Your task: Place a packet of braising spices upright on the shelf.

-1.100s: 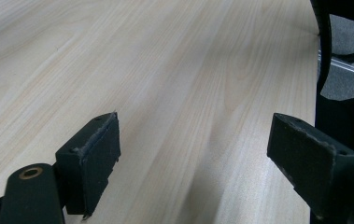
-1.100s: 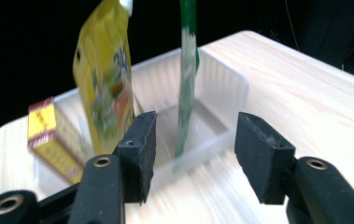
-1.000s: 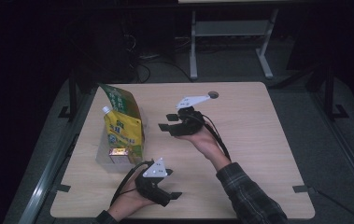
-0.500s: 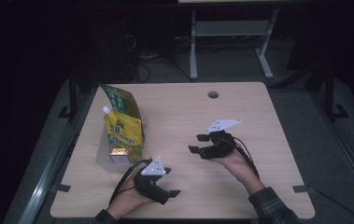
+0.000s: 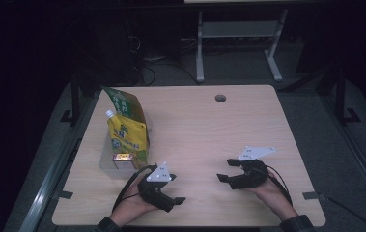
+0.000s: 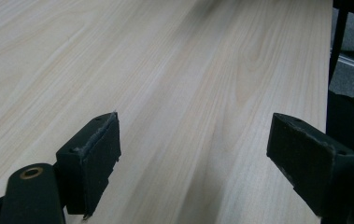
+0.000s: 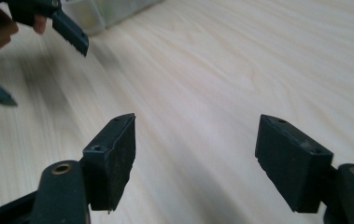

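Note:
Two green and yellow pouches stand in a clear box (image 5: 105, 163) at the table's left: a tall one (image 5: 123, 103) at the back and one with a white spout (image 5: 128, 137) in front. My left gripper (image 5: 174, 203) rests open near the front edge, just right of the box, with bare wood between its jaws (image 6: 195, 125). My right gripper (image 5: 225, 170) lies open at the front right, pointing left, and holds nothing (image 7: 197, 122). The left gripper's fingers (image 7: 69, 31) show at the upper left of the right gripper view.
The table (image 5: 195, 130) is light wood with a round cable hole (image 5: 220, 98) near its far edge. A small yellow-brown packet (image 5: 122, 157) sits at the front of the box. A metal stand (image 5: 238, 34) and cables lie on the dark floor beyond.
My right gripper has drawn back from the middle of the table to the near right side, staying open. The left gripper and the pouches have not moved.

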The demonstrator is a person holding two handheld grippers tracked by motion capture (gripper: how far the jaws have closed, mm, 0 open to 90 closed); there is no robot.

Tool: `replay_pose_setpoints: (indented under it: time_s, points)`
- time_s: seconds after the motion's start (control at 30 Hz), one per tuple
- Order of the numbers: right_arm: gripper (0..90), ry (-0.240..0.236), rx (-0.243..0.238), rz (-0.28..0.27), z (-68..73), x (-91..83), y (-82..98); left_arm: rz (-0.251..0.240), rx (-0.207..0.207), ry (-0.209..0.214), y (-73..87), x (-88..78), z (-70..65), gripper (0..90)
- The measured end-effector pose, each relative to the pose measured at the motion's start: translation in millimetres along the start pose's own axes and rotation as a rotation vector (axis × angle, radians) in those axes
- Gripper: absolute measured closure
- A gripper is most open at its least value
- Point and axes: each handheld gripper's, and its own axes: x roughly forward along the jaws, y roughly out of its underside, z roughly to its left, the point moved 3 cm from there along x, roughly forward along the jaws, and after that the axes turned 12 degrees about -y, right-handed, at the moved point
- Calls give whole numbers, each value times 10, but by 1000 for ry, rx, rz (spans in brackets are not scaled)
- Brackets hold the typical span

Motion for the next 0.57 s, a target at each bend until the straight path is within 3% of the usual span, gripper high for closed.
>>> replay_pose_setpoints:
  time_s: [0.3,0.57]
  points:
    - [246,65,-23,39,75,-125,312,19,28,10,22,28,-20,169]
    - [196,78,-24,19,93,-144,339,20,37,11,21,40,-28,170]
